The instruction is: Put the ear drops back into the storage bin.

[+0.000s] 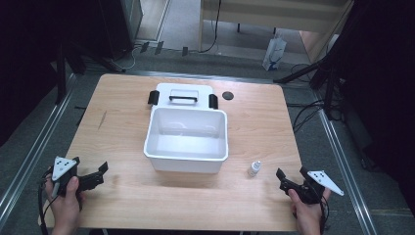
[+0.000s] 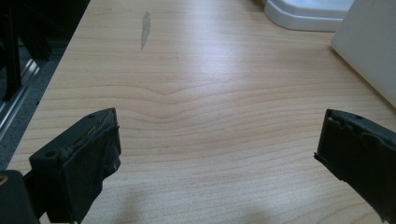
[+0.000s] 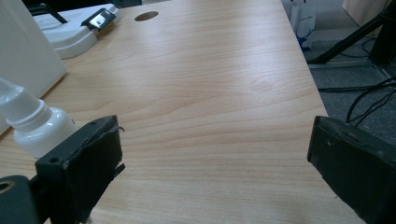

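Note:
A white plastic box [image 1: 187, 139] stands open in the middle of the wooden table [image 1: 122, 98], its lid [image 1: 183, 95] with a black handle lying flat behind it. A small white dropper bottle [image 1: 254, 168] stands upright to the right of the box. My right gripper [image 1: 290, 177] is open near the front right corner, just right of the bottle [image 3: 35, 126], which shows past its left jaw. My left gripper [image 1: 100, 172] is open near the front left corner, with bare wood between its jaws. The box wall [image 2: 369, 46] appears at the right in the left gripper view.
A round dark hole [image 1: 227, 95] sits in the tabletop behind the box at the right. A grey streak [image 1: 102, 119] marks the wood at the left. Dark stands and cables surround the table, and a paper bag [image 1: 274, 53] stands on the floor beyond.

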Demonstrator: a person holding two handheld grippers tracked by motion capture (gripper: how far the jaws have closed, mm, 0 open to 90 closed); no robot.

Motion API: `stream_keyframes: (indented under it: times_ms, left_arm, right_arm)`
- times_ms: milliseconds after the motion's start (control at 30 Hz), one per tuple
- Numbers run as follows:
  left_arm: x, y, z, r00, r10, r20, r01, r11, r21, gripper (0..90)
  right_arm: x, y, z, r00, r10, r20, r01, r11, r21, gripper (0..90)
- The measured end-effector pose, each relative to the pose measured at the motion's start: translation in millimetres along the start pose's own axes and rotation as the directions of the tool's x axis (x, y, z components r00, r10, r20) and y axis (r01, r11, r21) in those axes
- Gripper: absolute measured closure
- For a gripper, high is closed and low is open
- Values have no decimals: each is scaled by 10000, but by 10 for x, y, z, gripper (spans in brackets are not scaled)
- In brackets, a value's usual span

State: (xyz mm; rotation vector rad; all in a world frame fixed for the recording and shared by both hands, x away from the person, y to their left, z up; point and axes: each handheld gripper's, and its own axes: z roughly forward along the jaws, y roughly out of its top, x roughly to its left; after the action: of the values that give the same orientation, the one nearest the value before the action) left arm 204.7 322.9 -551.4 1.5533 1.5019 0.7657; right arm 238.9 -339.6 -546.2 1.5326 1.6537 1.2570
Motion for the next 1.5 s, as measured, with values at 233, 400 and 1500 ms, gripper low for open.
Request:
stream_keyframes:
  times_ms: [233,400,1500]
  left_arm:
    - [-1,-3,-9,10000,5,12,-5,10000,40,3]
    - [3,-7,-11,9999,-114,4,114,9999,-63,3]
    - [19,-3,-3,9998,-170,124,170,9999,19,3]
  right_arm:
    - [4,-1,-4,9999,-103,-46,102,9999,-38,51]
    - [-42,21,-42,9986,260,-459,-268,9995,-167,91]
    - [501,943,171,8939,-3503,-2798,4467,7497,4884,217]
